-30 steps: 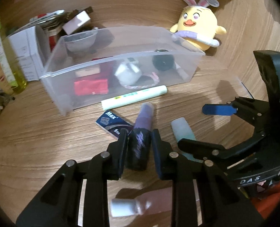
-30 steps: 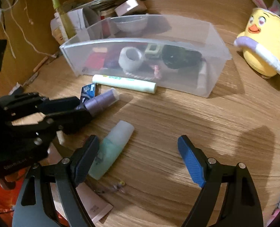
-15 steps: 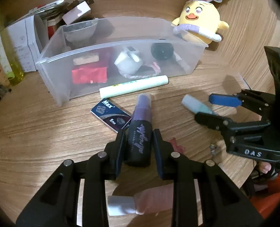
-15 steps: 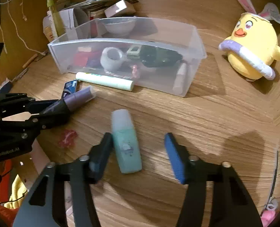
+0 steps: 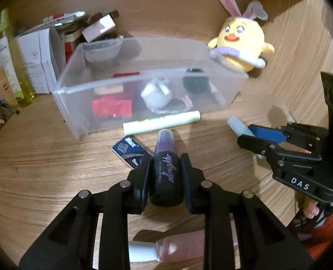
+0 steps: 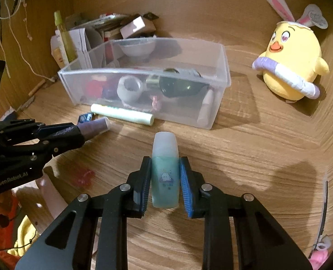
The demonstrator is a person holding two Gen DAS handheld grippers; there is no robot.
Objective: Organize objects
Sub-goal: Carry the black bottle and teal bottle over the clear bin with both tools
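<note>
My left gripper is shut on a black and purple spray bottle and holds it above the table, cap toward the clear plastic bin. It also shows in the right wrist view. My right gripper is shut on a teal bottle with a frosted cap, pointing at the bin. The bin holds a red pouch, a white cup, a dark jar and other small items. A pale green tube and a dark blue packet lie in front of the bin.
A yellow plush chick stands right of the bin. Boxes and a yellow-green bottle crowd the back left. A pink tube lies under my left gripper. A small red item lies on the wooden table.
My right gripper closed on the teal bottle and lifted it. My left gripper rose with the spray bottle and moved closer to the bin.
</note>
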